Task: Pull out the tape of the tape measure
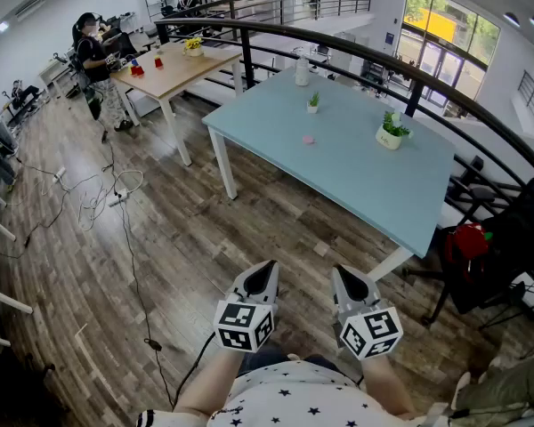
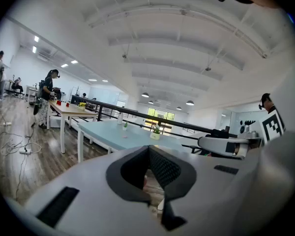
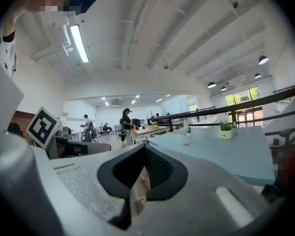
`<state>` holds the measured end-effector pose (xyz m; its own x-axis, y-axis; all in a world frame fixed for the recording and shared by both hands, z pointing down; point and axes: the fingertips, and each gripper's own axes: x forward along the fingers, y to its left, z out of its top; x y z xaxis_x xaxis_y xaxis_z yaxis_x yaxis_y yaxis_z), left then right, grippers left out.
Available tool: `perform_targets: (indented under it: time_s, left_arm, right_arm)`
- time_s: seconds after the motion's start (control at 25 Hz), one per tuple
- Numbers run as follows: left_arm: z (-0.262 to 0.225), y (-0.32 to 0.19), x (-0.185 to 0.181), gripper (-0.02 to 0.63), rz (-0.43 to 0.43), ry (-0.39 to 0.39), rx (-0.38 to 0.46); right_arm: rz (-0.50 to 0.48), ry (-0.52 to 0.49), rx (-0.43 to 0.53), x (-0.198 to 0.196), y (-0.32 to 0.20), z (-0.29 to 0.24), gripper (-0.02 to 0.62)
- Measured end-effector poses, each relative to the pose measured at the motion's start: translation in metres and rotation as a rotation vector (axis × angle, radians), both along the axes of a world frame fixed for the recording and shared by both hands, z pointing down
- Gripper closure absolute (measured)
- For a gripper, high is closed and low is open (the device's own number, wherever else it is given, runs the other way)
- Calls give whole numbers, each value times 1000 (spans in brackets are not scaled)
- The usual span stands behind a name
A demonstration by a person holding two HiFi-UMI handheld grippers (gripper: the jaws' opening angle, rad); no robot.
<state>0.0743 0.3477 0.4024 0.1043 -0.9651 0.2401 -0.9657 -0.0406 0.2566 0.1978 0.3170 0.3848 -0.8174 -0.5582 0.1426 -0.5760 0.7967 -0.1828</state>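
Note:
A small pink round object [image 1: 308, 139], too small to tell for certain as the tape measure, lies near the middle of the light blue table [image 1: 356, 176]. Both grippers hang close to my body above the wooden floor, well short of the table. The left gripper [image 1: 267, 271] is shut and holds nothing; in the left gripper view its fingertips meet at the left gripper [image 2: 148, 149]. The right gripper [image 1: 345, 277] is likewise shut and empty, and the right gripper [image 3: 145, 149] faces the table, with the pink object [image 3: 186, 143] far ahead.
On the blue table stand two potted plants [image 1: 392, 132] [image 1: 313, 102] and a white bottle [image 1: 302, 71]. A black railing [image 1: 365, 56] curves behind it. A person [image 1: 96, 69] stands at a wooden table [image 1: 173, 69]. Cables [image 1: 107, 194] lie on the floor; a dark chair [image 1: 467, 256] stands at right.

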Motion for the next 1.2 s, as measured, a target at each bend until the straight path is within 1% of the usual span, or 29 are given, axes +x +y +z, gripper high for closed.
perform_targets:
  time_s: [0.16, 0.36, 0.6, 0.84, 1.2]
  left_arm:
    - [2, 10, -2, 603, -28, 2, 17]
    - [2, 20, 4, 603, -48, 25, 36]
    - [-4, 21, 15, 603, -23, 26, 43]
    - [1, 19, 21, 603, -4, 35, 37]
    - [7, 21, 24, 603, 0, 36, 19]
  right_arm:
    - [-5, -17, -4, 1, 9, 1, 589]
    - [-29, 9, 22, 3, 24, 1, 589]
    - [-40, 26, 37, 6, 30, -5, 589]
    - [-39, 30, 44, 8, 30, -1, 589]
    - [-19, 26, 14, 19, 25, 7, 589]
